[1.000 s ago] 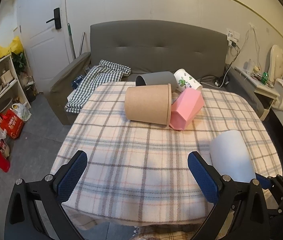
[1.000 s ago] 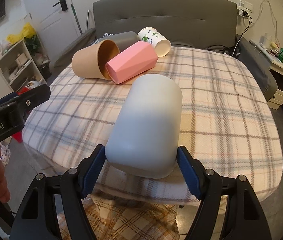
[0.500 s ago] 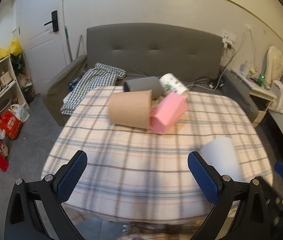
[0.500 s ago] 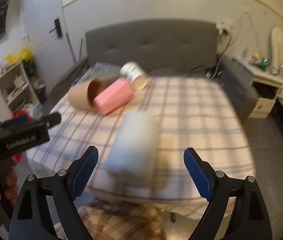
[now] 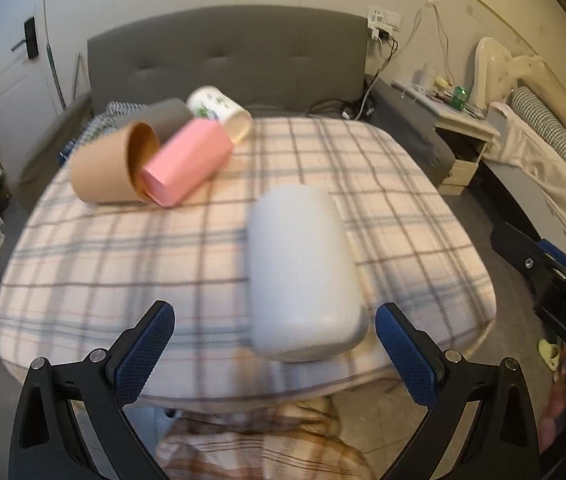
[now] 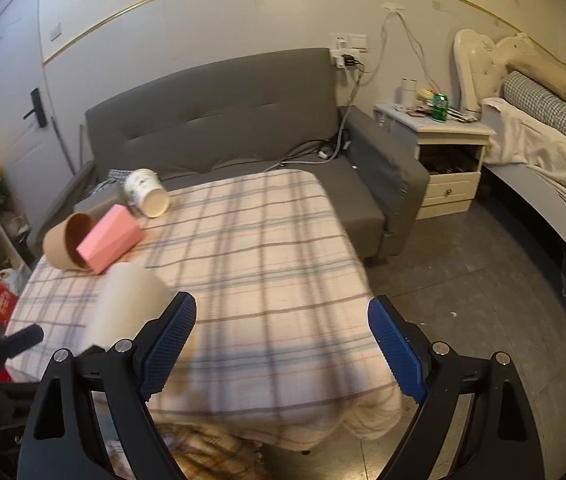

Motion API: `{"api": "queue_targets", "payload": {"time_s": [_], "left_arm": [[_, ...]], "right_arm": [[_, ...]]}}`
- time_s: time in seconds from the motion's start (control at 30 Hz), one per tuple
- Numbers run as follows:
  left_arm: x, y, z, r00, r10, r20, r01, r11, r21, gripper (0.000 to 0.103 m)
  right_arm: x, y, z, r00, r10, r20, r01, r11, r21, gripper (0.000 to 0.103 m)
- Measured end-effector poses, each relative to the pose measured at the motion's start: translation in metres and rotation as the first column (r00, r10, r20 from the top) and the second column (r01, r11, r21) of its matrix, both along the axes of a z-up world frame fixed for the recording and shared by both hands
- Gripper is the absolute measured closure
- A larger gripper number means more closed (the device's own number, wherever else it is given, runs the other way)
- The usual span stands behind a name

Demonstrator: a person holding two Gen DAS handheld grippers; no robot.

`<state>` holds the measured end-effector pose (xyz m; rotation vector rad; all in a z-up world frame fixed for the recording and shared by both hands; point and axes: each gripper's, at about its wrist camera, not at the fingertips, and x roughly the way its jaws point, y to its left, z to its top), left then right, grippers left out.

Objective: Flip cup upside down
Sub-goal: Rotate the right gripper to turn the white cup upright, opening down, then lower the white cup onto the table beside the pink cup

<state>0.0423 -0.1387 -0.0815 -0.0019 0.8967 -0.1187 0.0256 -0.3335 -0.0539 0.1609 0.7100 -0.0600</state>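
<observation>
Whereas a second ago the left gripper (image 5: 271, 344) looked past the white cup (image 5: 303, 272) lying off beyond its right finger, it has now swung over so the cup lies on its side on the plaid cloth (image 5: 123, 248) just ahead, nearer the right finger, with the jaws wide apart and touching nothing. From the right wrist, the right gripper (image 6: 279, 340), which a second ago flanked the cup, has pulled away, jaws apart and empty, the cup (image 6: 131, 304) now off beyond its left finger. Likely the flip passes to the left.
</observation>
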Motion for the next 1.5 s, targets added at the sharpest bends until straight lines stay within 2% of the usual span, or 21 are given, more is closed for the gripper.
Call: {"api": "queue_targets", "payload": {"time_s": [0.13, 0.23, 0.37, 0.43, 0.47, 0.67, 0.8, 1.0, 1.23, 1.37, 1.5], "left_arm": [[0.008, -0.008, -0.015, 0.999, -0.002, -0.040, 0.001, 1.000, -0.030, 0.000], [0.013, -0.011, -0.028, 0.997, -0.003, -0.074, 0.001, 1.000, -0.020, 0.002], [0.014, -0.006, -0.035, 0.996, 0.001, -0.084, -0.005, 0.999, -0.051, 0.003], [0.013, -0.005, -0.035, 0.997, -0.034, -0.074, 0.028, 0.997, -0.077, 0.025], [0.012, -0.006, -0.034, 0.996, -0.055, -0.068, 0.049, 0.995, -0.088, 0.031], [0.008, 0.003, -0.023, 0.997, -0.063, -0.048, 0.058, 0.994, -0.097, 0.031], [0.008, 0.012, -0.003, 0.998, -0.060, 0.014, 0.061, 0.994, -0.092, 0.031], [0.016, 0.032, 0.020, 0.998, -0.031, 0.063, 0.035, 0.996, -0.078, 0.032], [0.025, 0.044, 0.032, 0.995, -0.034, 0.091, 0.040, 0.997, -0.065, 0.032], [0.038, 0.047, 0.034, 0.994, -0.037, 0.102, 0.044, 0.996, -0.072, 0.032], [0.069, 0.043, 0.033, 0.994, -0.039, 0.107, 0.049, 0.994, -0.094, 0.032]], "right_arm": [[0.006, -0.013, -0.015, 0.999, -0.032, -0.034, 0.033, 0.999, 0.013, 0.015], [0.008, -0.018, -0.026, 0.997, -0.044, -0.057, 0.044, 0.999, 0.015, 0.015], [0.011, -0.019, -0.038, 0.995, -0.048, -0.088, 0.049, 0.999, 0.009, 0.015], [0.012, -0.019, -0.043, 0.994, -0.050, -0.102, 0.052, 0.998, 0.019, 0.015], [0.012, -0.019, -0.045, 0.993, -0.049, -0.107, 0.052, 0.998, 0.026, 0.015], [0.010, -0.012, -0.048, 0.992, -0.041, -0.118, 0.045, 0.999, 0.027, 0.015], [0.007, -0.010, -0.041, 0.993, -0.044, -0.111, 0.047, 0.999, 0.023, 0.015], [0.002, -0.003, -0.032, 0.993, -0.047, -0.106, 0.050, 0.999, 0.022, 0.015], [0.000, 0.015, -0.023, 0.996, -0.014, -0.085, 0.014, 1.000, 0.007, 0.015], [0.005, 0.020, -0.025, 0.996, -0.005, -0.085, 0.005, 1.000, 0.004, 0.015], [0.012, 0.022, -0.034, 0.995, -0.003, -0.099, 0.003, 1.000, 0.002, 0.015]]}}
